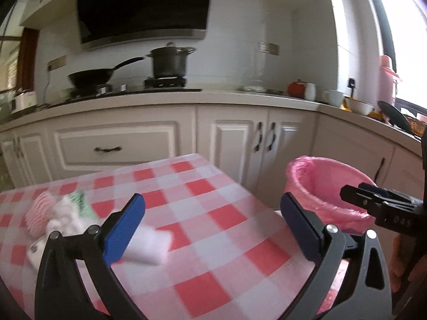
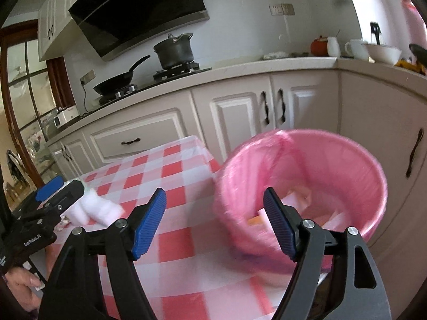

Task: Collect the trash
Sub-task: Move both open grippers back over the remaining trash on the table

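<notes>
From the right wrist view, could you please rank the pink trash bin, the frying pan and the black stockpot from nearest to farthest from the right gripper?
1. Pink trash bin: just ahead of the right gripper, beside the checked table.
2. Frying pan: far left on the stove.
3. Black stockpot: on the burner behind the pan, slightly farther back.

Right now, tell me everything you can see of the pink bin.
The pink bin is a round, open-topped plastic pail lined with a thin pink bag folded over its rim. It stands upright beside the checked table's right edge, before white cabinets. Pale scraps and something orange lie inside. Nothing grips it.
</notes>
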`<state>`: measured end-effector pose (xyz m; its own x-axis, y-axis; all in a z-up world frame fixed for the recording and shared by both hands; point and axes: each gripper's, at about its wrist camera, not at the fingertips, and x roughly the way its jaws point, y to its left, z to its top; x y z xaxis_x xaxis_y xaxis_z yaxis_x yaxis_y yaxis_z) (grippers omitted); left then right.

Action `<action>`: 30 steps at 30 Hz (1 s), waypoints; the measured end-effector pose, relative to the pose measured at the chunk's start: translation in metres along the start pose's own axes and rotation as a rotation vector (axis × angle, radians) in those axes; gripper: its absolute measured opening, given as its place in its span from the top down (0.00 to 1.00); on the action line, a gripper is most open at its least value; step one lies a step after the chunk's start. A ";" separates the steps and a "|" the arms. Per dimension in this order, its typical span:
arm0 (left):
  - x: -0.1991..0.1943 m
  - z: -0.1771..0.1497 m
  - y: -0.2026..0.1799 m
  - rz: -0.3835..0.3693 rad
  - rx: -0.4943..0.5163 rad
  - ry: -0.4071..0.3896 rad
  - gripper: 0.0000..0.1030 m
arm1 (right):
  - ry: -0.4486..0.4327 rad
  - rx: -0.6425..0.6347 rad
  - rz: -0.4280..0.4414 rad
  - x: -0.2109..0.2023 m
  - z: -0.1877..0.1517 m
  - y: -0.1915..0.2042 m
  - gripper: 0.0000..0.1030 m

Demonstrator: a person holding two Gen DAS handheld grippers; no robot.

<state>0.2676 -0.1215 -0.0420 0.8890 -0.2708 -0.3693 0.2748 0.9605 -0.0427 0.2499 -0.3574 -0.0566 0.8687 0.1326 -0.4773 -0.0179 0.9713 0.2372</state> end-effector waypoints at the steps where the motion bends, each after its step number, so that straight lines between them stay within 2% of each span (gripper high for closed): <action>1: -0.006 -0.003 0.007 0.013 -0.016 0.003 0.05 | 0.005 -0.002 0.005 0.001 -0.003 0.005 0.30; 16: -0.071 -0.058 0.074 0.155 -0.082 0.065 0.05 | 0.100 -0.022 0.076 0.007 -0.037 0.048 0.30; 30: -0.107 -0.066 0.102 0.266 -0.064 0.036 0.05 | 0.143 -0.136 0.143 0.011 -0.046 0.100 0.26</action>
<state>0.1758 0.0095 -0.0683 0.9128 -0.0067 -0.4083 0.0084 1.0000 0.0024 0.2349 -0.2494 -0.0770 0.7739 0.2876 -0.5642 -0.2101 0.9571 0.1997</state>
